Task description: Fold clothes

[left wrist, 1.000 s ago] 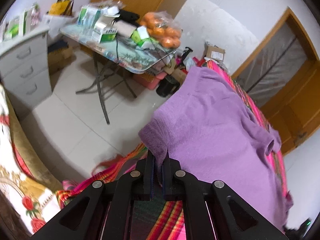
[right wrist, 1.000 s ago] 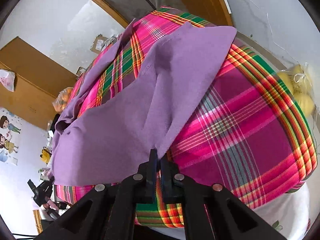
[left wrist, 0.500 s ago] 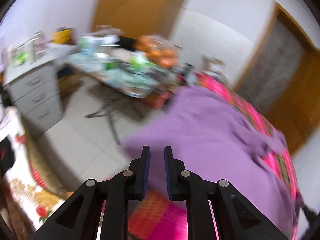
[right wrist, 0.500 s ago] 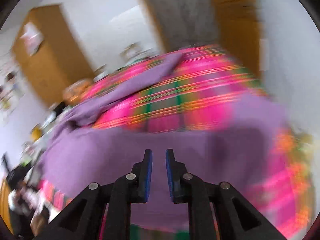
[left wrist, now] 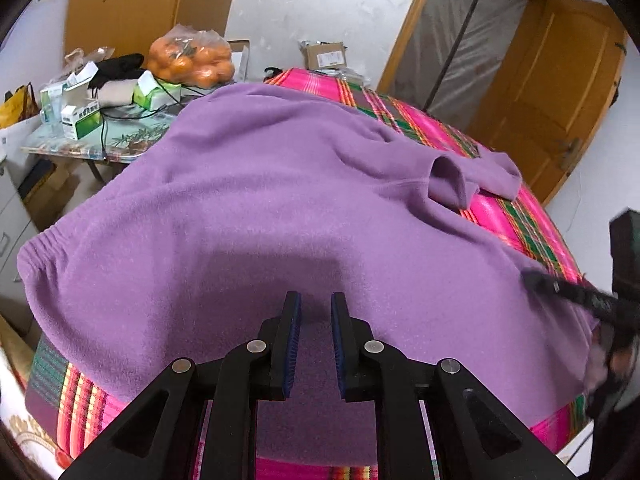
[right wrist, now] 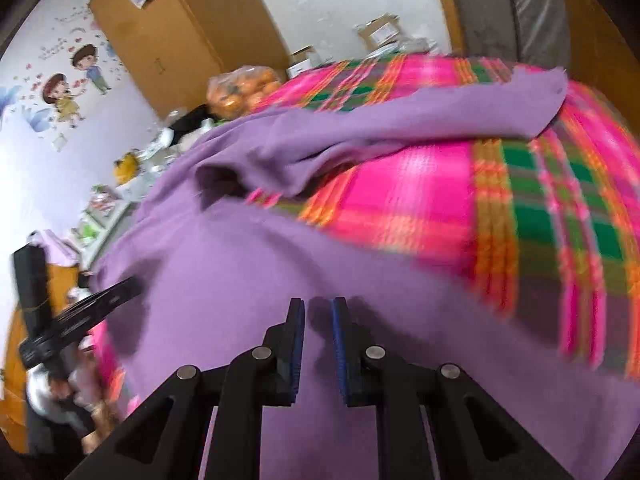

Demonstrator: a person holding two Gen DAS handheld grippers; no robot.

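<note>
Purple fleece garment [left wrist: 280, 208]: soft napped fabric, uniform purple, spread mostly flat over pink-green-orange plaid cover. Elastic gathered hem at near-left corner, bunched in small pleats. Main panel broad, gentle wrinkles running toward far side. Far right: one section extends away across plaid, with rolled, tube-like fold raised at its base. In right wrist view garment [right wrist: 280, 280] fills near-left area; long strip reaches far right, its end lying flat on plaid. Near edge drapes over cover's near side.
</note>
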